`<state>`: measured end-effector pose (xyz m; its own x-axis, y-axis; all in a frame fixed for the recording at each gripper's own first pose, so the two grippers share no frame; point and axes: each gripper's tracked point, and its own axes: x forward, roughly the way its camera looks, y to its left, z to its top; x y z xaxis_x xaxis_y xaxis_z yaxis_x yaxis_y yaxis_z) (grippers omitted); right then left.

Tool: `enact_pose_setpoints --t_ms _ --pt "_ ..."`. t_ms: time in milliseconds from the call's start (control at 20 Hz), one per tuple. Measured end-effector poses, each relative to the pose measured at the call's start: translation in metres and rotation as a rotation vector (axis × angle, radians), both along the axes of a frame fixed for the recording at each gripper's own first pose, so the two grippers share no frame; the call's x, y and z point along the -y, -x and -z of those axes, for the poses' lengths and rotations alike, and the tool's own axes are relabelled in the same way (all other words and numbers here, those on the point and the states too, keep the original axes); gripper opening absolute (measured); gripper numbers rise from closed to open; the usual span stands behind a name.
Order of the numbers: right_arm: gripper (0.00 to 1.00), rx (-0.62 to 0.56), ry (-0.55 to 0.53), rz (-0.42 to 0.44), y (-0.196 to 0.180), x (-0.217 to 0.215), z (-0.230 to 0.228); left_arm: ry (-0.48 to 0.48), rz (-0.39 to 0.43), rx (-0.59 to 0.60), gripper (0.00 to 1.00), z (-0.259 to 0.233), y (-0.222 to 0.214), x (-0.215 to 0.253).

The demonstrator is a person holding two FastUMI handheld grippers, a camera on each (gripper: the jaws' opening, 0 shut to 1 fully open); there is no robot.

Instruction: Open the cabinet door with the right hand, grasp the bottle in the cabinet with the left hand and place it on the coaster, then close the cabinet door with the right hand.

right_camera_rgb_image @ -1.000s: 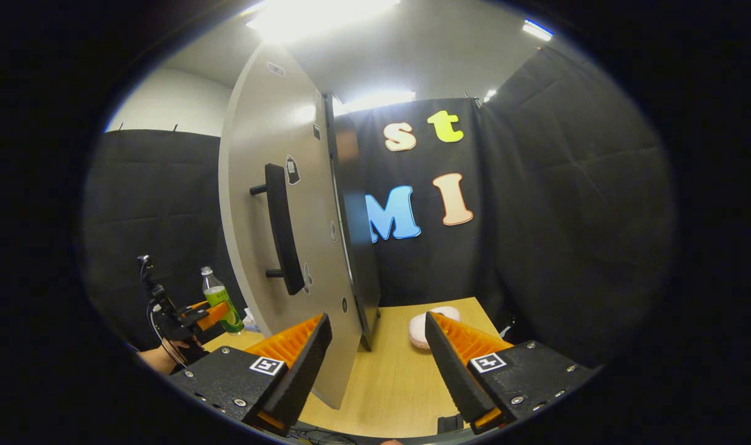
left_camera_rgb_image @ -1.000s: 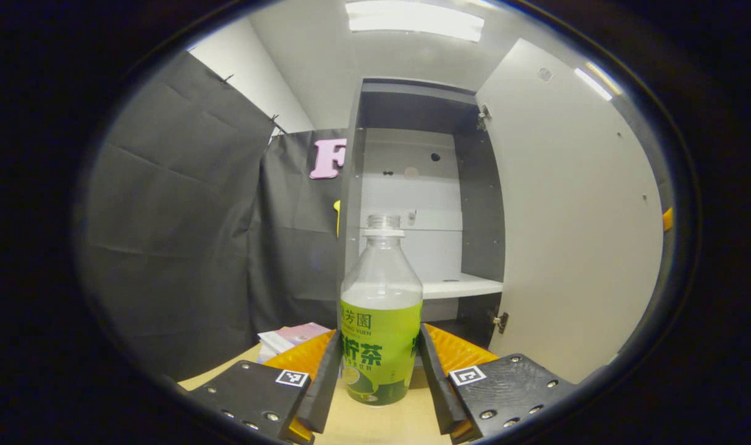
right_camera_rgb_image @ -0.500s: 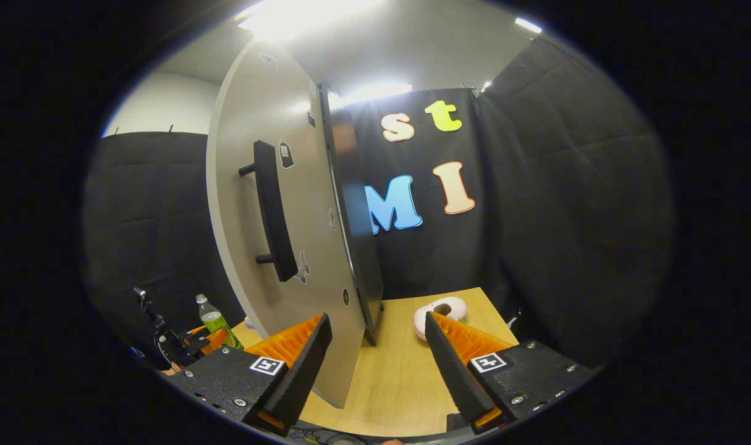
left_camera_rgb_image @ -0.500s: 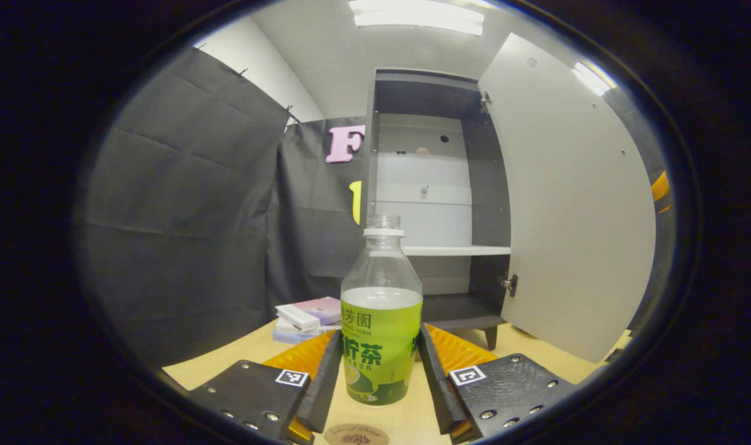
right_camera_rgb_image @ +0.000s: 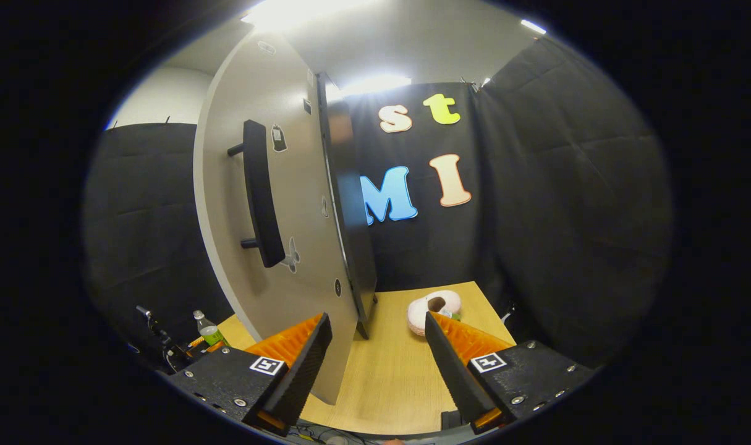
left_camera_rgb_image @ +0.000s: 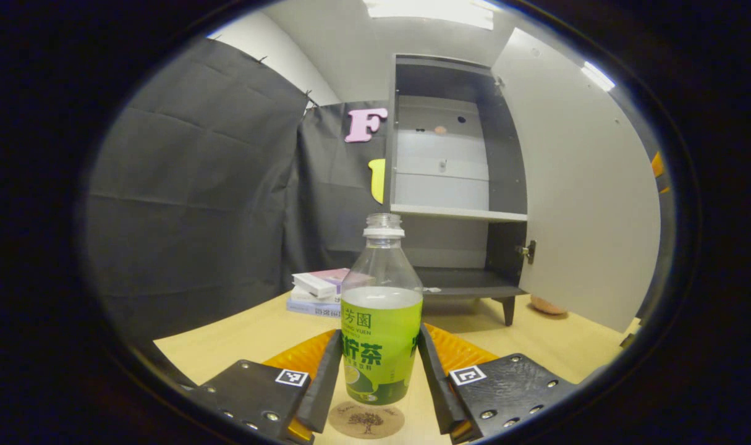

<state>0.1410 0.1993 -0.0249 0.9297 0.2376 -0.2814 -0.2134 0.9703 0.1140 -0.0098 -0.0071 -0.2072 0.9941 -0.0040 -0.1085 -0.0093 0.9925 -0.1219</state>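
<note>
The left hand-held gripper (left_camera_rgb_image: 380,377) clamps the bottle (left_camera_rgb_image: 381,321) upright just above the coaster (left_camera_rgb_image: 366,420); the right hand-held gripper (right_camera_rgb_image: 378,364) gapes empty beside the open door (right_camera_rgb_image: 276,204).

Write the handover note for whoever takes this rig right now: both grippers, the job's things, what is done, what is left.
Left gripper: shut on the clear plastic bottle with the green label, held upright just above the round brown coaster on the light wooden table.
Right gripper: open, holding nothing, in front of the grey cabinet door and its black bar handle.
Done: door swung open, bottle taken out of the cabinet.
Left: lower the bottle onto the coaster, release it, then close the door with the right gripper.
</note>
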Motion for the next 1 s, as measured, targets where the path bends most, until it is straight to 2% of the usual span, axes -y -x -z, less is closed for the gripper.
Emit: enact_pose_setpoints --t_ms 350,400,450,500,600,650,700,800,850,900,950,1000 --pt "0.94 -0.012 0.051 -0.038 0.003 -0.007 0.009 0.016 -0.044 -0.046 0.68 0.046 0.003 -0.008" --pt "0.94 -0.018 0.051 -0.039 0.002 -0.008 0.011 0.013 -0.05 -0.055 0.72 0.052 0.007 -0.009" --pt "0.94 -0.024 0.049 -0.041 0.003 -0.008 0.012 0.002 -0.055 -0.068 0.72 0.057 0.011 -0.009" --pt "0.94 -0.027 0.048 -0.043 0.002 -0.009 0.014 -0.006 -0.053 -0.074 0.67 0.06 0.014 -0.007" --pt "0.94 -0.027 0.052 -0.044 0.001 -0.007 0.014 -0.021 -0.048 -0.063 0.69 0.059 0.016 -0.005" --pt "0.94 -0.025 0.049 -0.045 -0.001 -0.007 0.014 -0.025 -0.046 -0.077 0.65 0.06 0.017 -0.003" --pt "0.94 -0.022 0.042 -0.048 -0.001 -0.008 0.013 -0.027 -0.049 -0.098 0.7 0.065 0.016 -0.005" --pt "0.94 -0.016 0.031 -0.052 0.0 -0.009 0.011 -0.039 -0.061 -0.117 0.71 0.065 0.019 -0.007" --pt "0.94 -0.014 0.025 -0.053 0.0 -0.008 0.011 -0.049 -0.064 -0.119 0.87 0.062 0.019 -0.008" --pt "0.94 -0.009 0.018 -0.056 0.0 -0.009 0.009 -0.06 -0.065 -0.12 0.89 0.056 0.018 -0.008" --pt "0.94 -0.003 0.009 -0.057 0.0 -0.009 0.006 -0.071 -0.066 -0.116 0.85 0.048 0.017 -0.01" --pt "0.94 0.006 -0.002 -0.056 -0.003 -0.009 0.002 -0.08 -0.069 -0.108 0.85 0.038 0.016 -0.011"
